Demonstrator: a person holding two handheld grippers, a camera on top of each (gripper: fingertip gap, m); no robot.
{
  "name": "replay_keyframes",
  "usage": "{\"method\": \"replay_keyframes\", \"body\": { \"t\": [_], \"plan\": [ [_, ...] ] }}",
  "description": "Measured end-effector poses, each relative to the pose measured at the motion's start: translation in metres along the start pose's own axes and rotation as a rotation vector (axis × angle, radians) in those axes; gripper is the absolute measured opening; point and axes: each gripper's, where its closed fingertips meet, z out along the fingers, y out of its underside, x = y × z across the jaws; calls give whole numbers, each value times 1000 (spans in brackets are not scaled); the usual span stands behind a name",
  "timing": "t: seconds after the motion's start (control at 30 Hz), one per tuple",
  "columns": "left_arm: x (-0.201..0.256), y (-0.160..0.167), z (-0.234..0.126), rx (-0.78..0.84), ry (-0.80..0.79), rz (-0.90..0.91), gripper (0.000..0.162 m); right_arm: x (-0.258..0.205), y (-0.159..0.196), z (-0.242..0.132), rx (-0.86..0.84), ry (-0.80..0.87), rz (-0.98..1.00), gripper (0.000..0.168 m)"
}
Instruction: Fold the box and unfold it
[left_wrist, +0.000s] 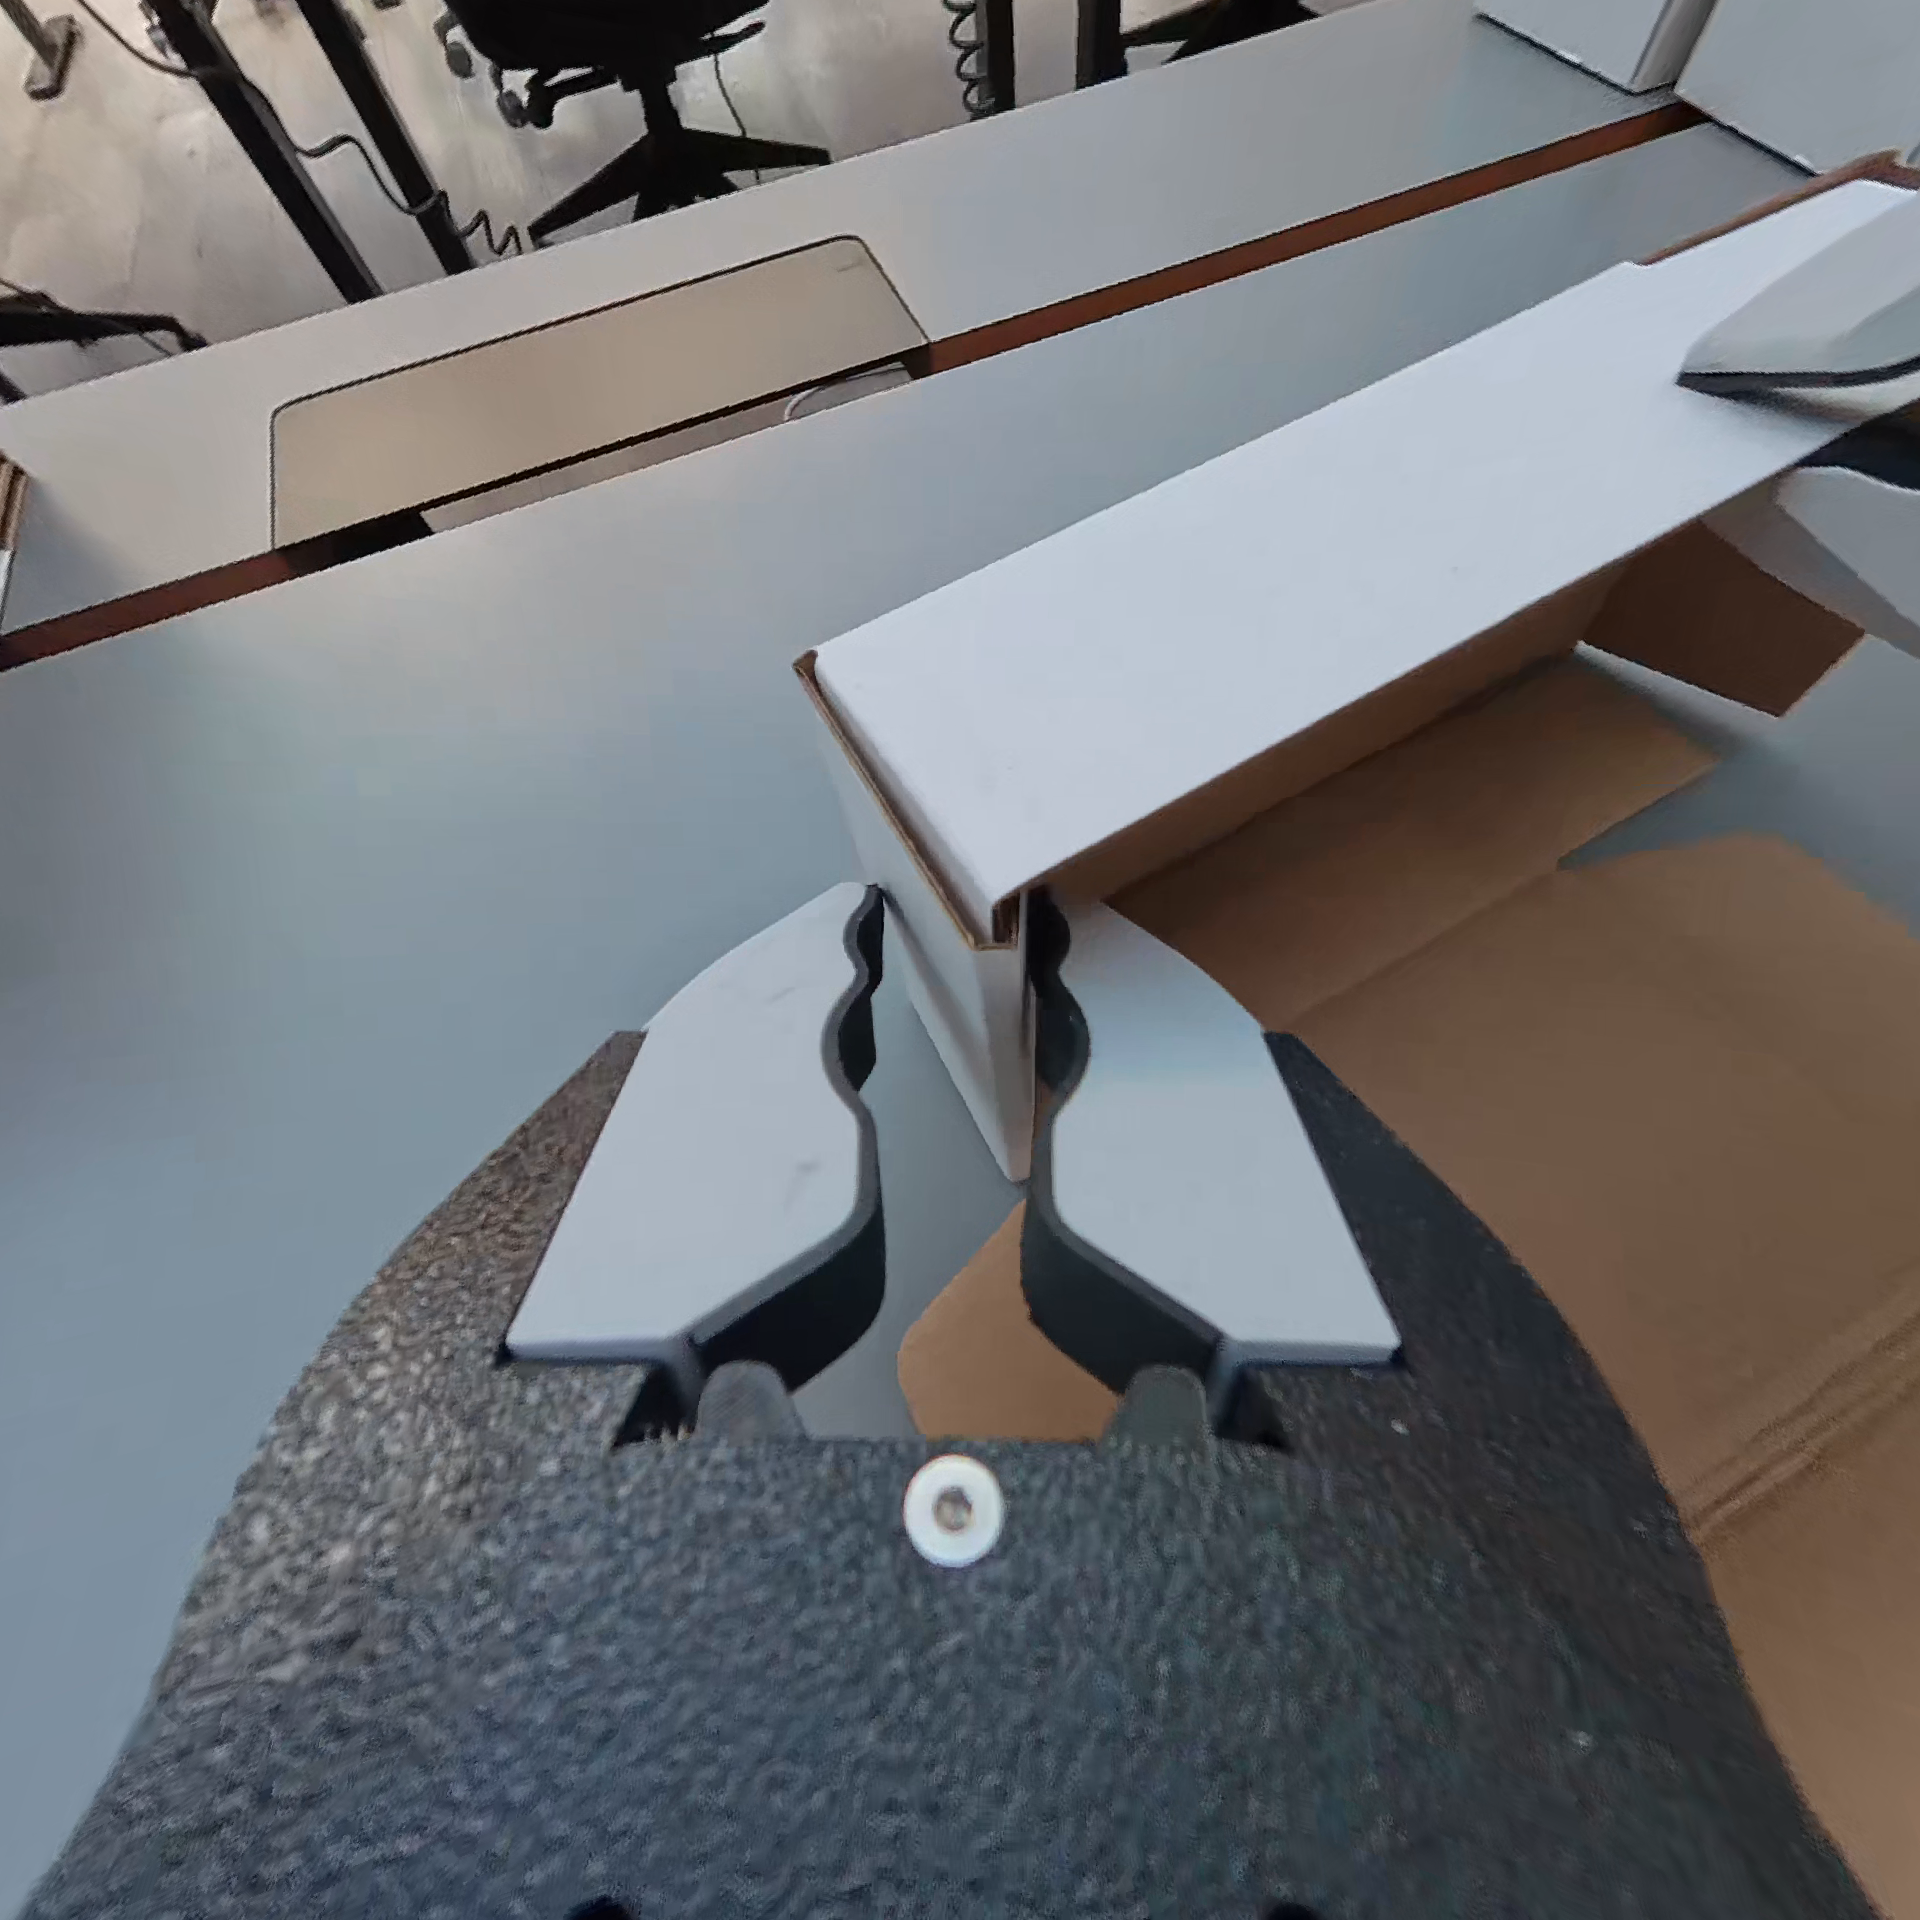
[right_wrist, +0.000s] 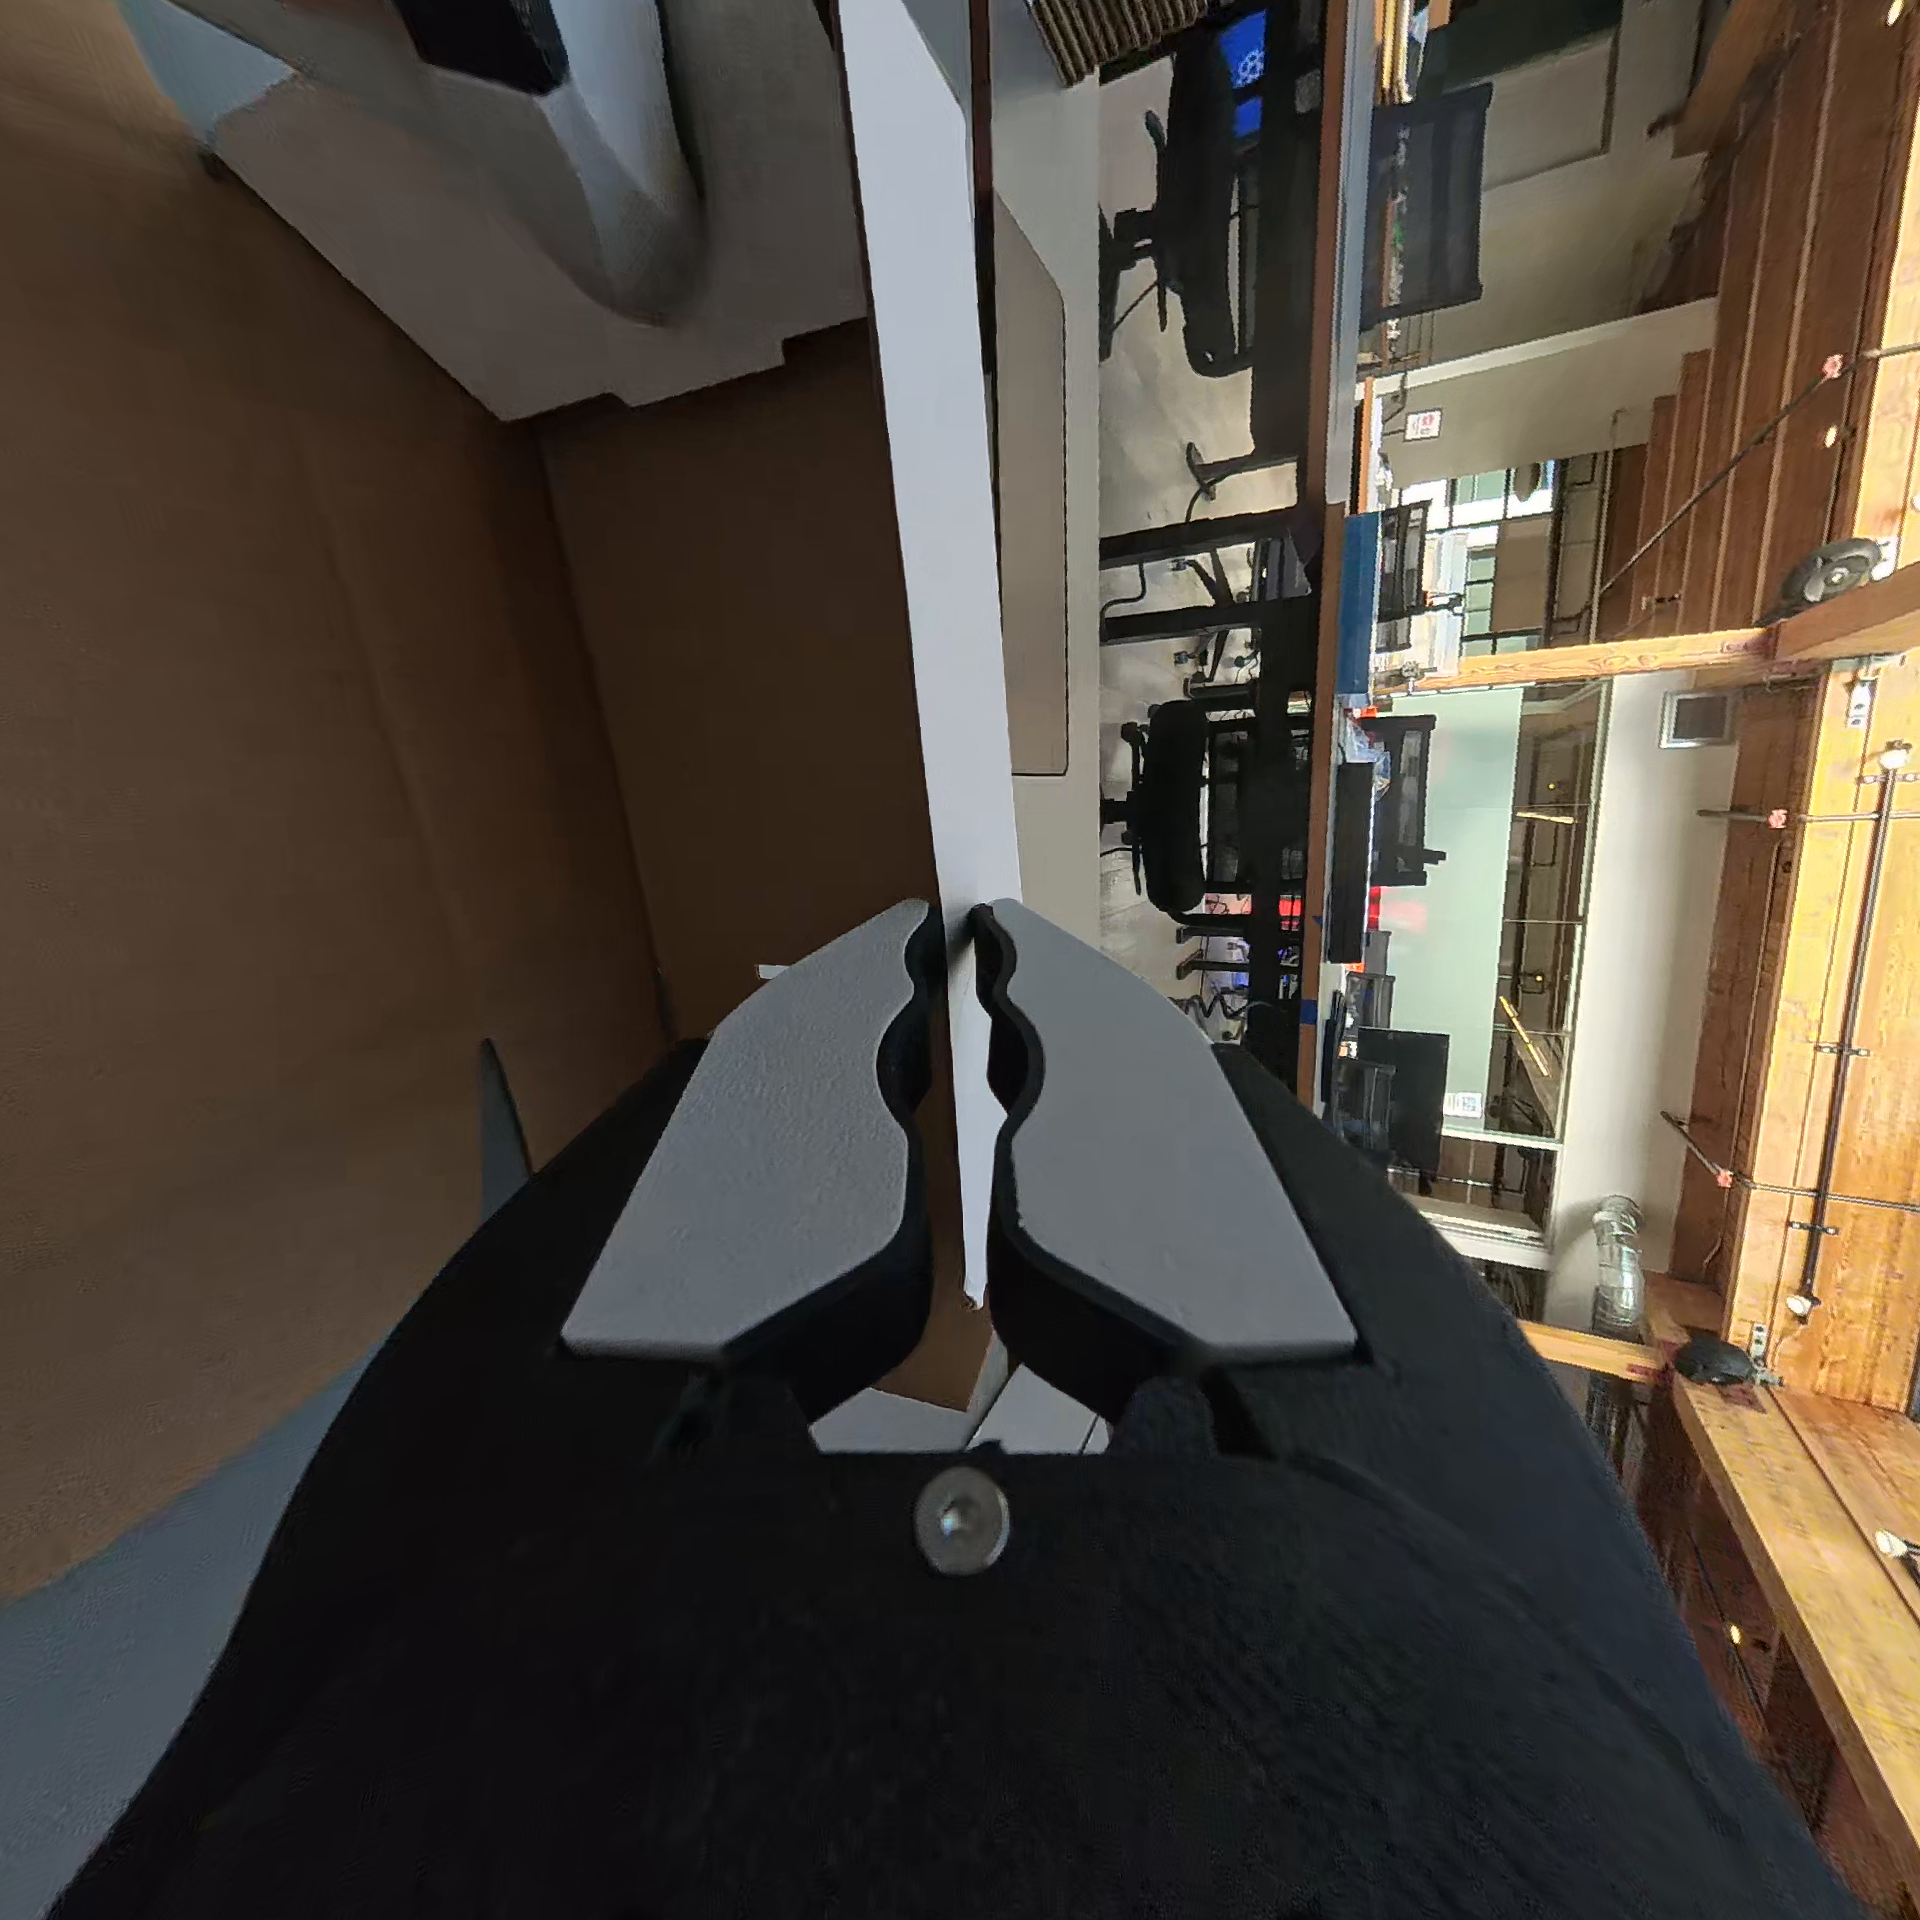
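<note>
A cardboard box (left_wrist: 1195, 675), white outside and brown inside, lies partly flat on the grey table (left_wrist: 364, 831). One long wall is folded double and stands up. My left gripper (left_wrist: 956, 914) is shut on the near end of that folded wall. The other gripper (left_wrist: 1829, 353) shows at the wall's far end in the left wrist view. In the right wrist view, my right gripper (right_wrist: 961, 920) is shut on the white wall's edge (right_wrist: 935, 623), with the brown inner panel (right_wrist: 312, 727) to its left. The left gripper (right_wrist: 582, 125) shows blurred at the top.
A second grey desk (left_wrist: 935, 239) with a beige pad (left_wrist: 582, 384) stands behind the table. Black office chairs (left_wrist: 644, 94) and desk legs stand beyond it. A white box (left_wrist: 1787, 73) sits at the far right. Wooden shelves and beams (right_wrist: 1766, 727) fill the room's side.
</note>
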Motion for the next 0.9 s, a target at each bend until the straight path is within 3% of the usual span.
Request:
{"method": "replay_keyframes", "body": {
  "t": [0.27,0.37,0.53,0.77,0.9],
  "plan": [
    [-9,-8,13,35,-157,-163,26,-2,-7,-2,55,-94,136,8],
    [-16,-9,16,79,-202,-198,15,-4,-8,-3,60,-90,140,9],
    [-24,-11,19,127,-223,-185,5,-5,-9,-3,61,-71,166,9],
    [-24,-11,19,130,-224,-182,5,-7,-10,-5,36,-13,134,9],
    [-25,-10,20,133,-209,-199,6,6,-29,-28,139,-21,201,8]
  ]
}}
